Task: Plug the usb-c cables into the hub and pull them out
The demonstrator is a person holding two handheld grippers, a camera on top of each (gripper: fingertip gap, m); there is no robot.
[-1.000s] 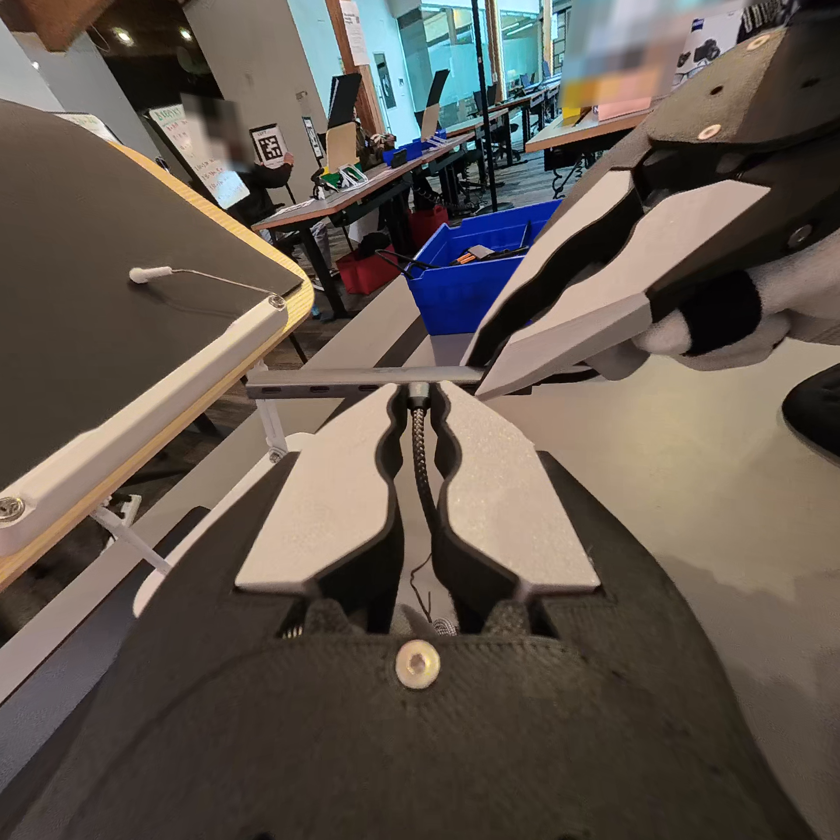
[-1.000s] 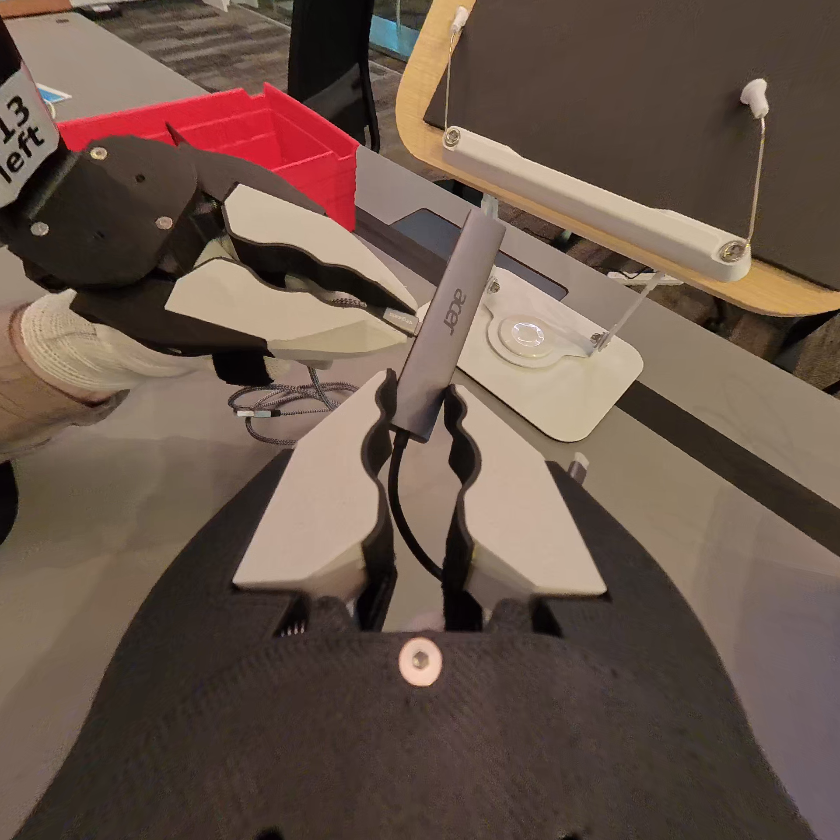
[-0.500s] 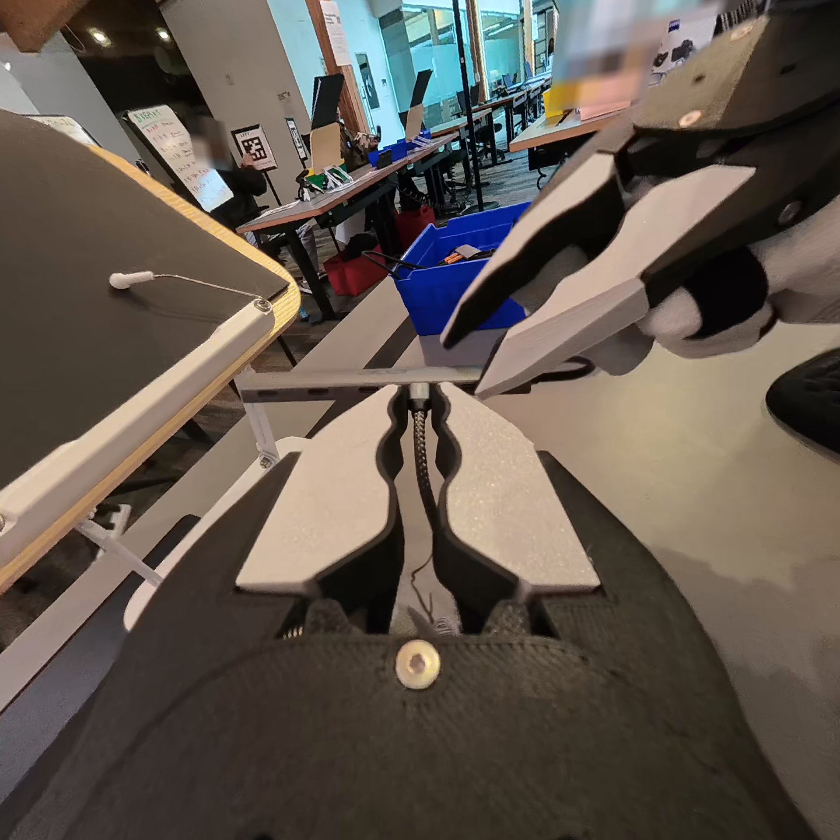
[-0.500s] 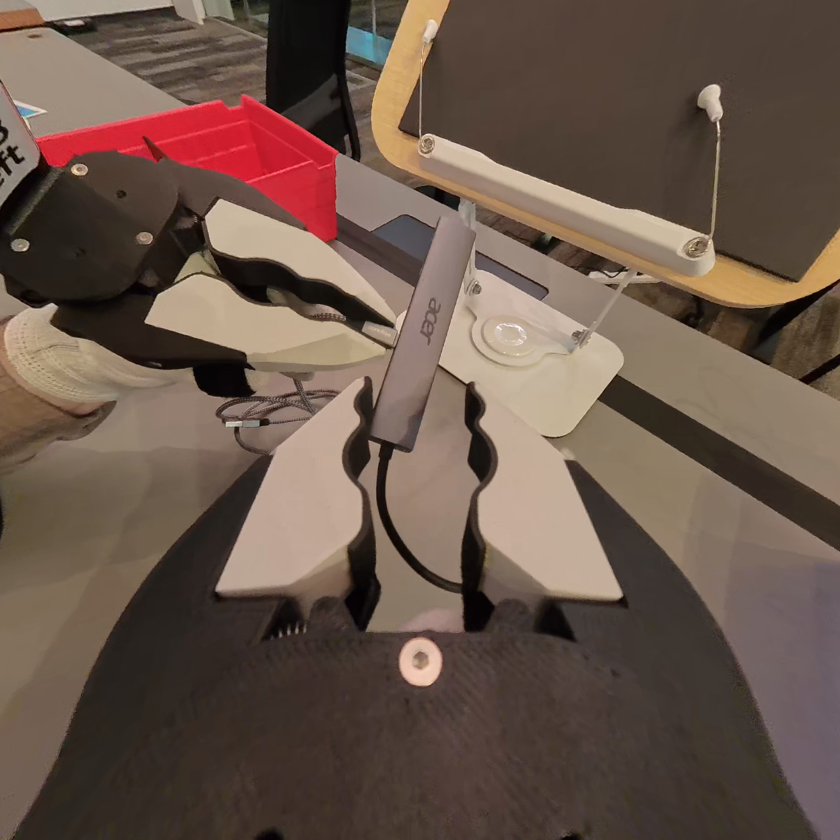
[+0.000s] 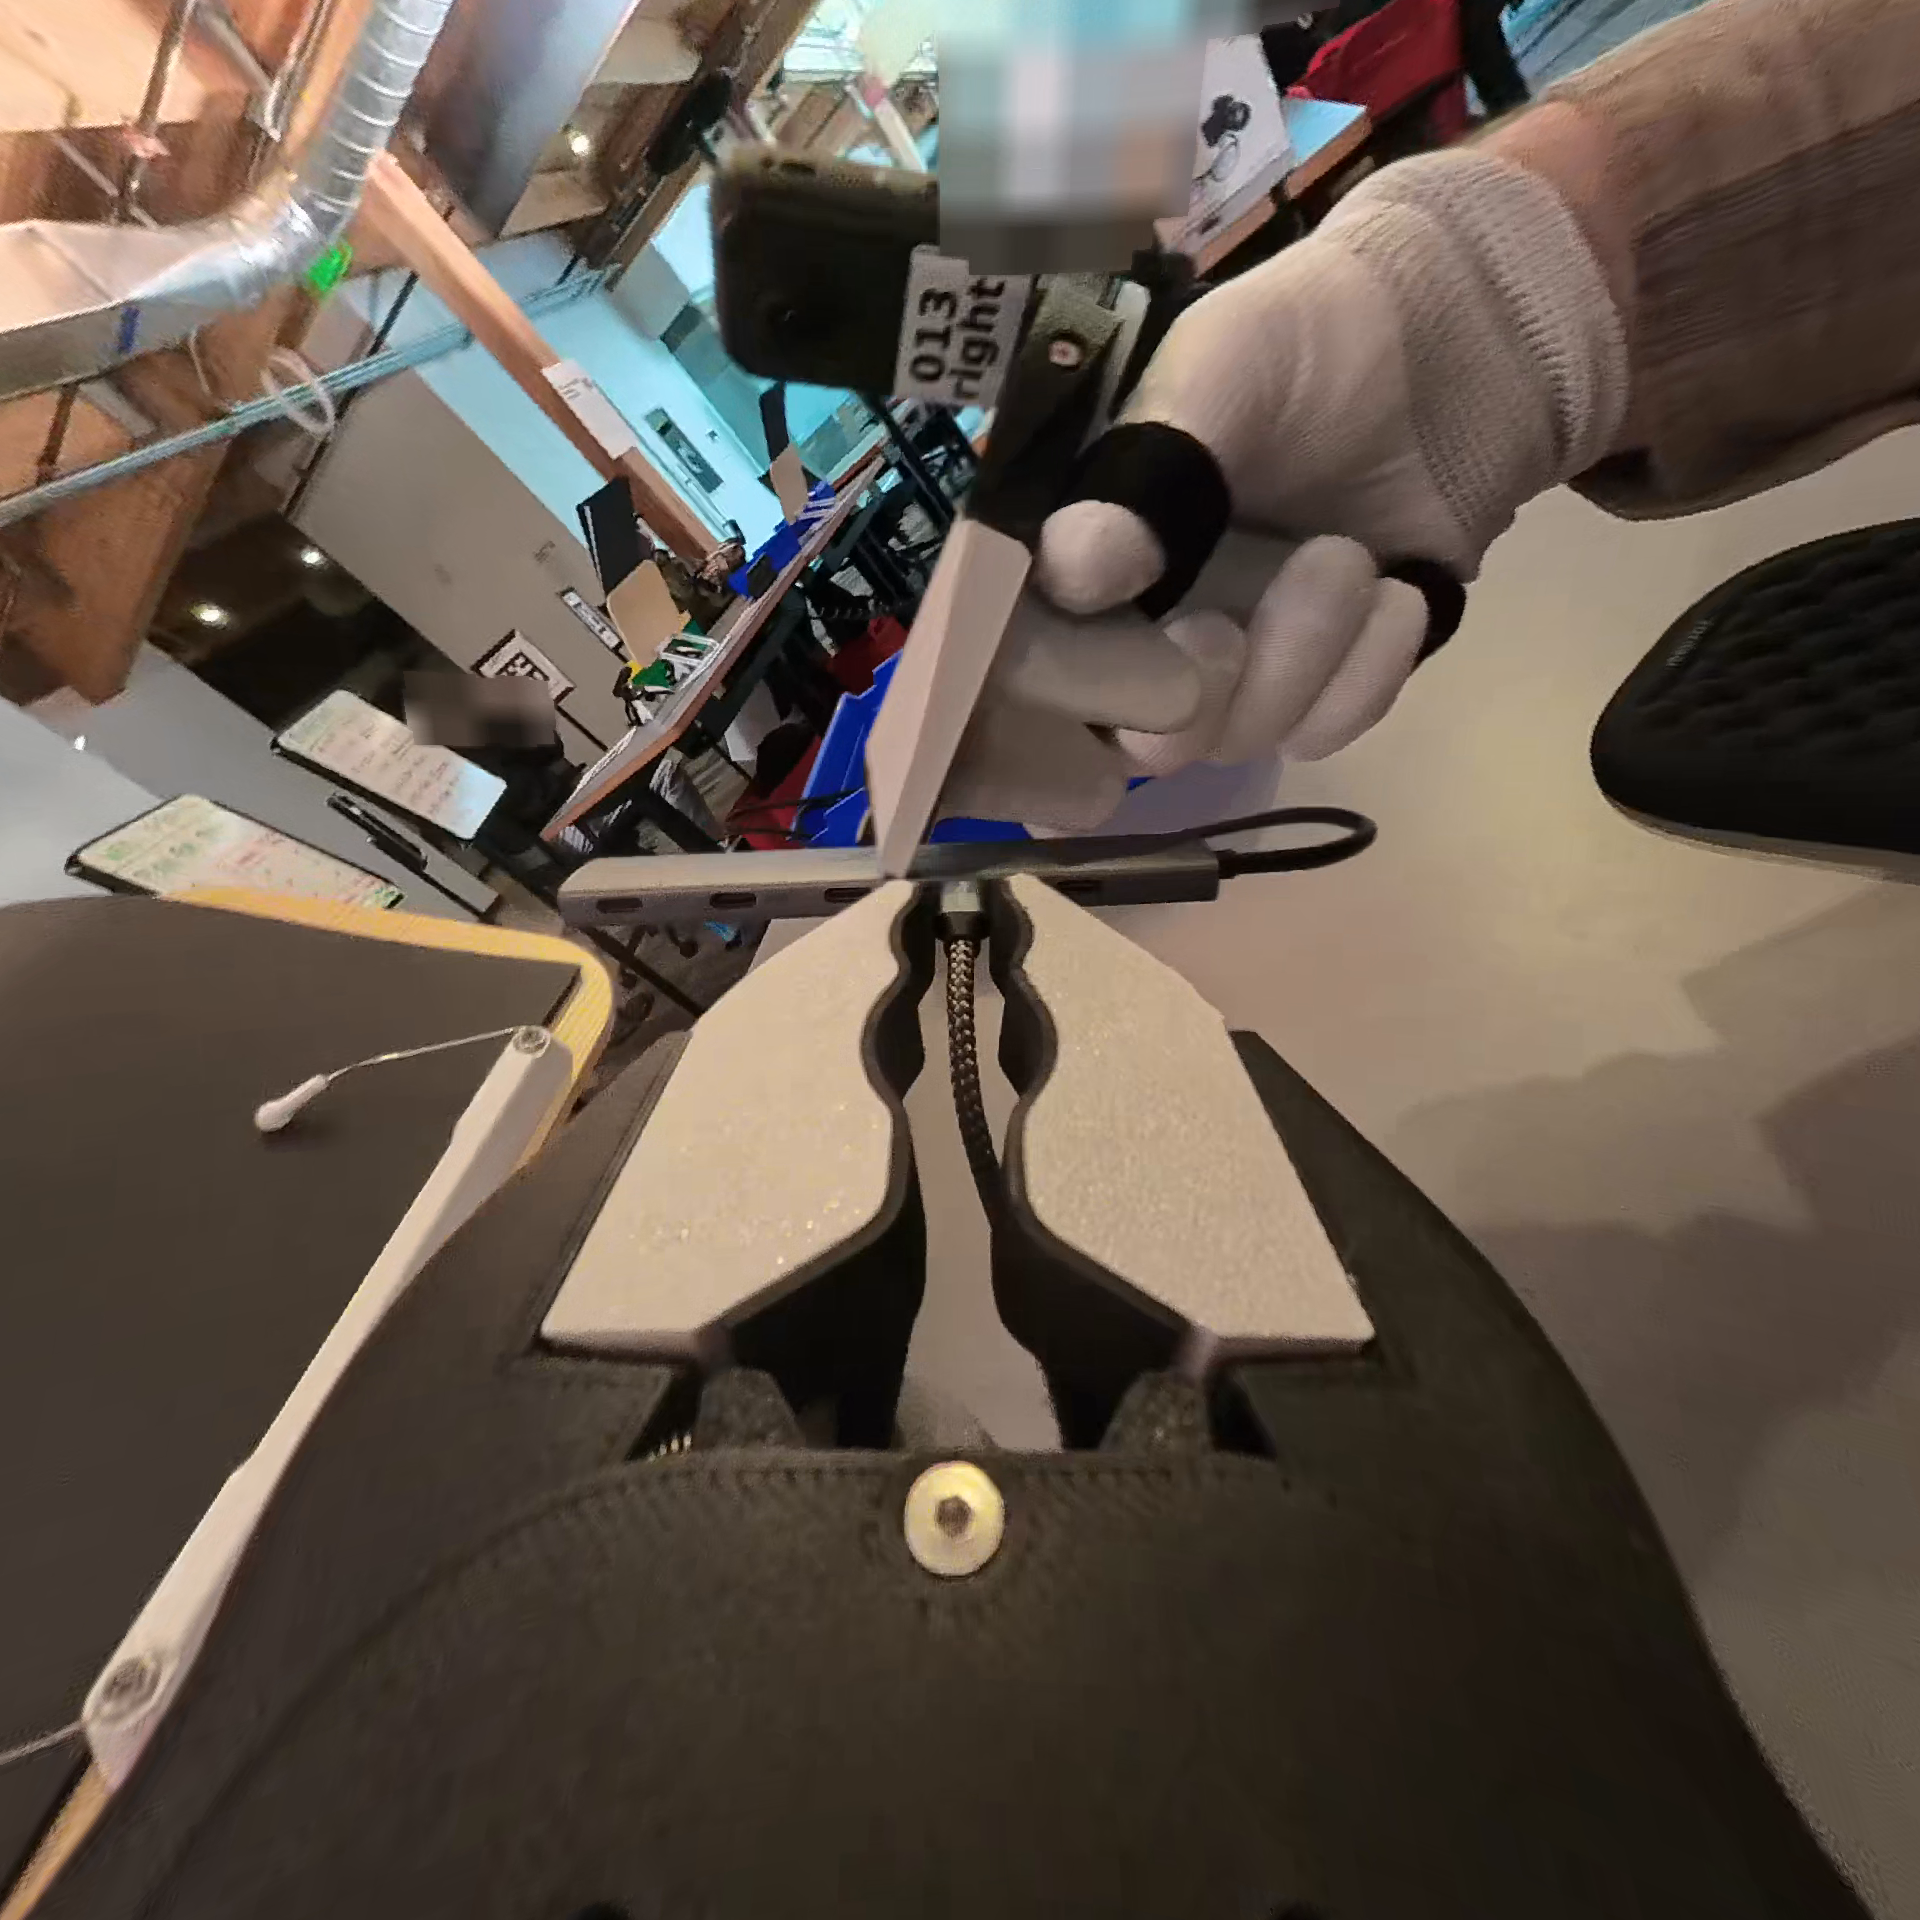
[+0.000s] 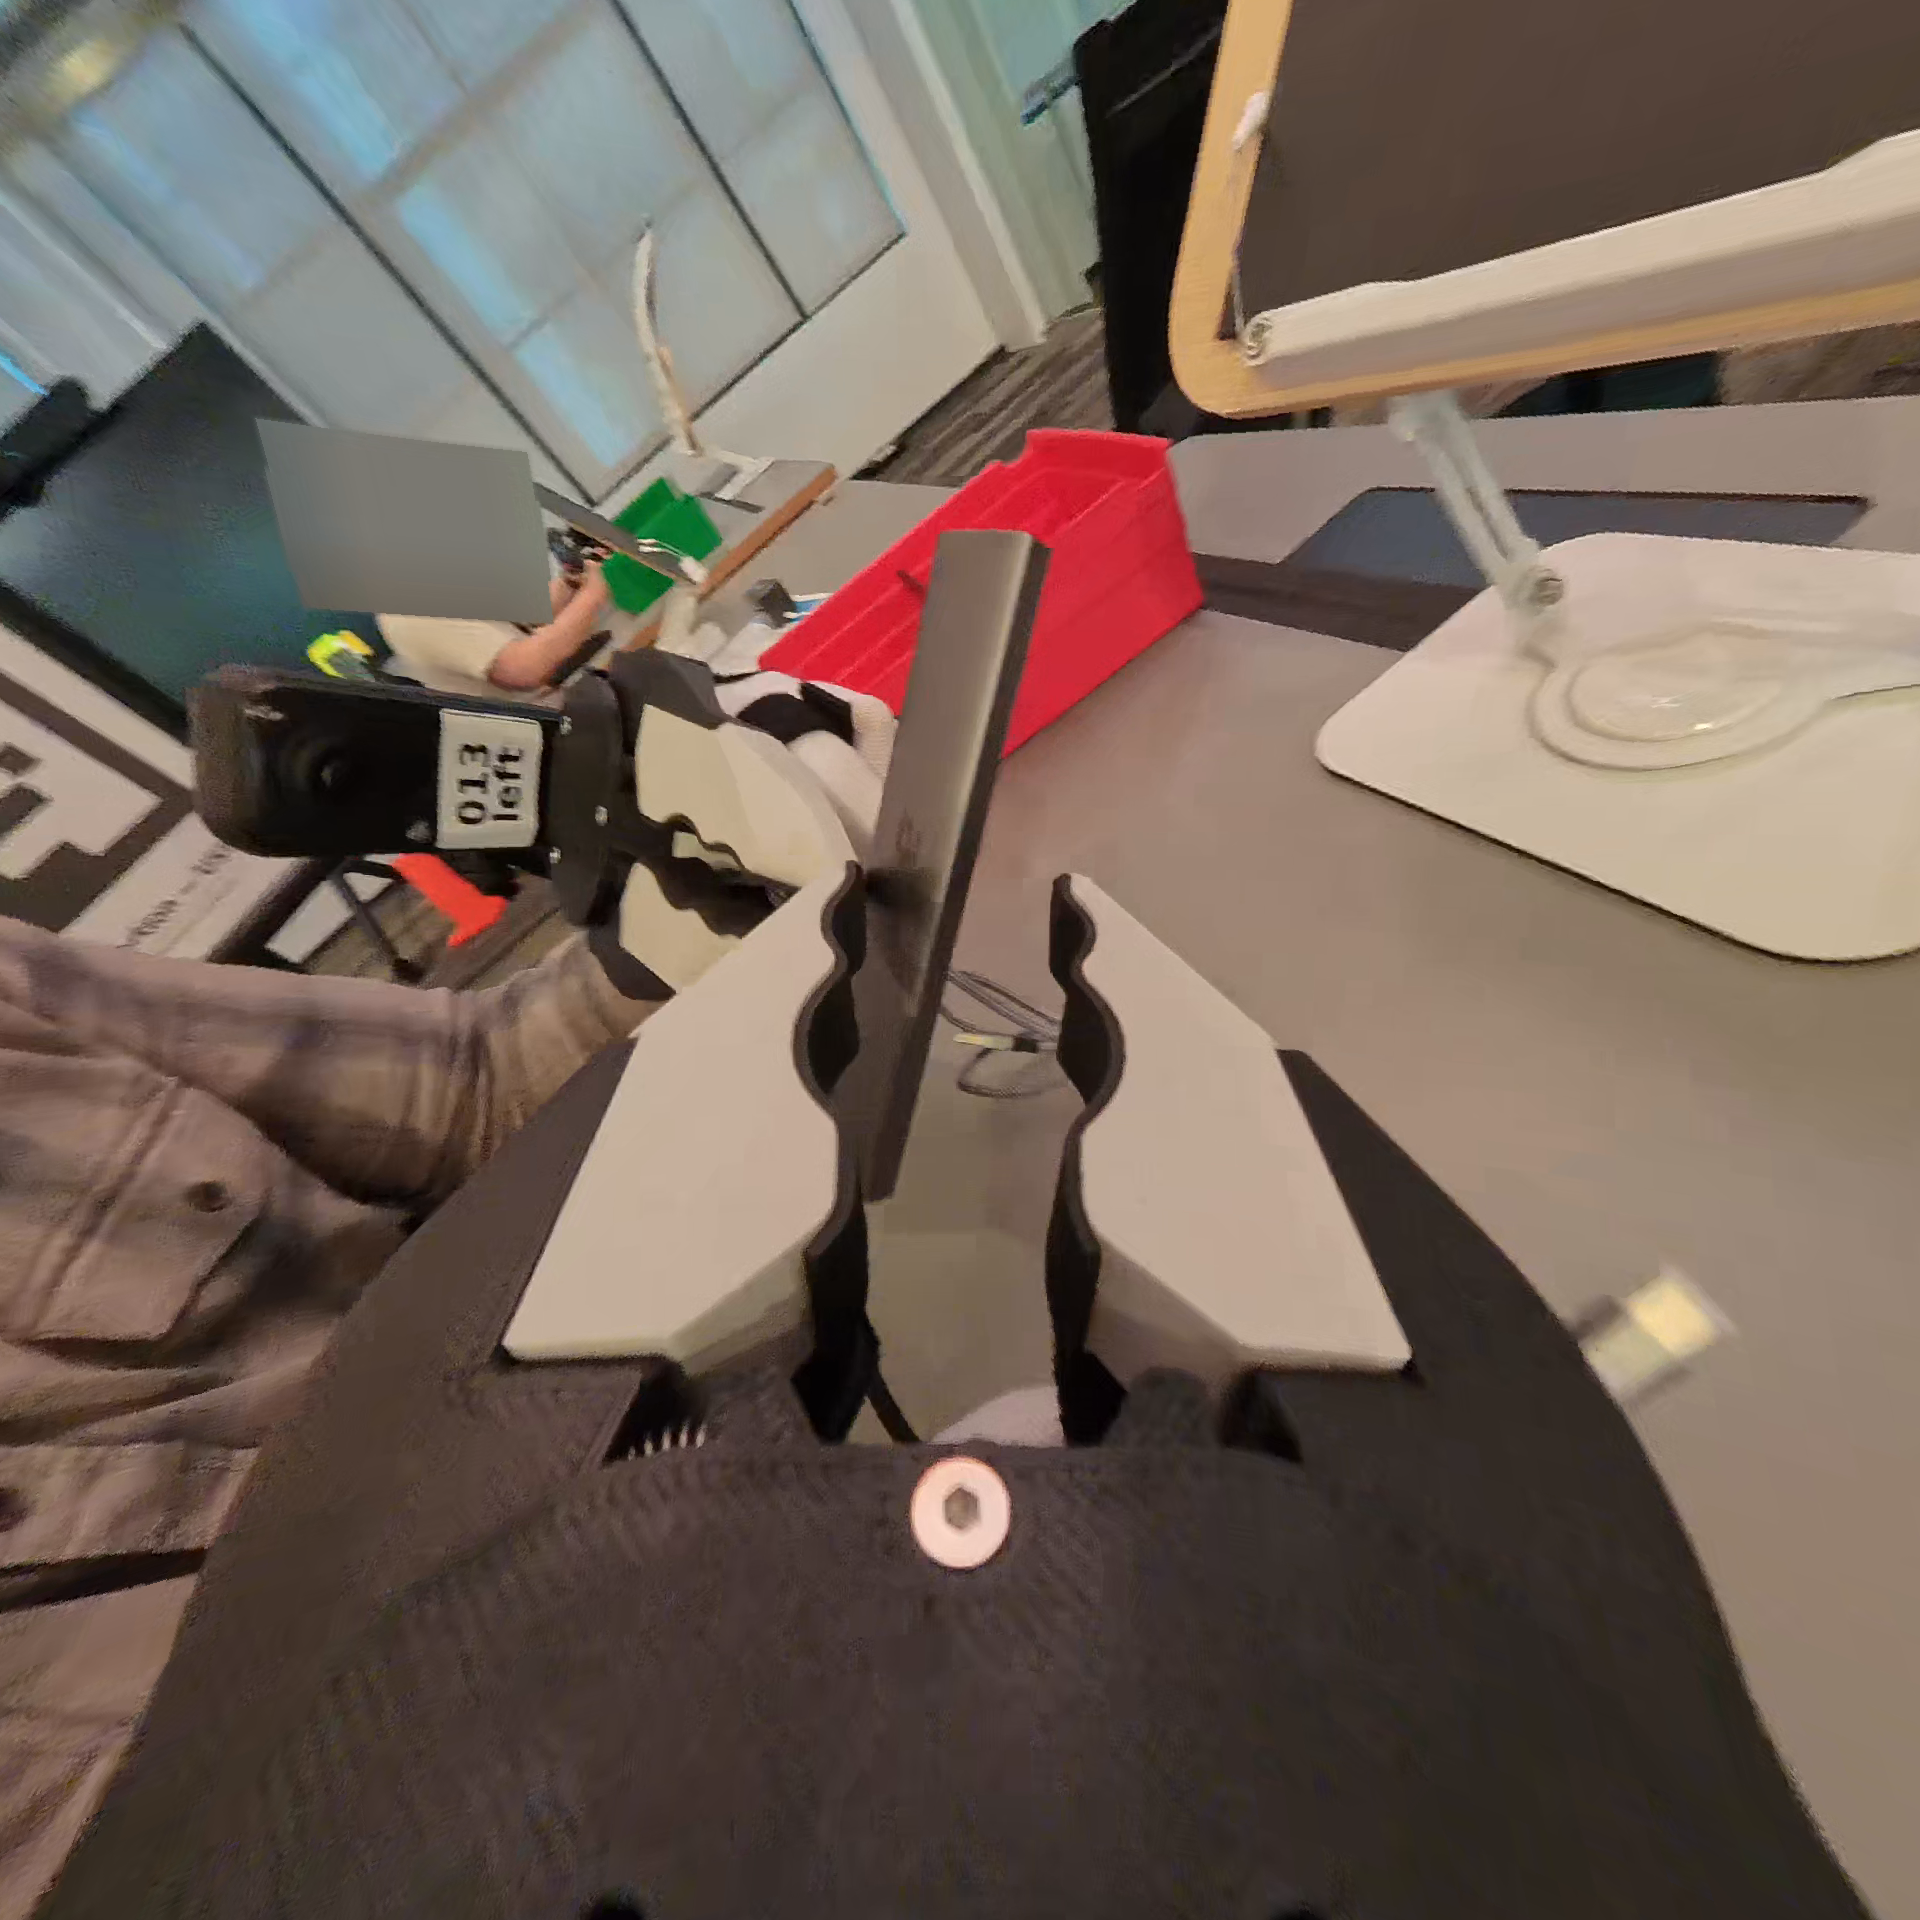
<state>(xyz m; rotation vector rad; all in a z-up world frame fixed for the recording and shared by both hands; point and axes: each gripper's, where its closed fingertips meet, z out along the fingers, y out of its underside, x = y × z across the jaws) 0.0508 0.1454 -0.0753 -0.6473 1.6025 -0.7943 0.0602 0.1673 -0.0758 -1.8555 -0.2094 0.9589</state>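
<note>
Left gripper [image 5: 958, 914]: jaws narrow, clamped on the metal plug of the braided usb-c cable [image 5: 968, 1060], which is seated in a port on the hub's [image 5: 727, 885] long edge. Hub is held off the grey worktop [image 6: 1351, 1039]. Right gripper [image 6: 951, 914]: jaws wide, straddling the hub's cable end; hub leans on one inner face, other face apart. Tilted stand's white base [image 6: 1662, 831] rests beyond the hub; red bin [image 6: 1081, 582] behind.
</note>
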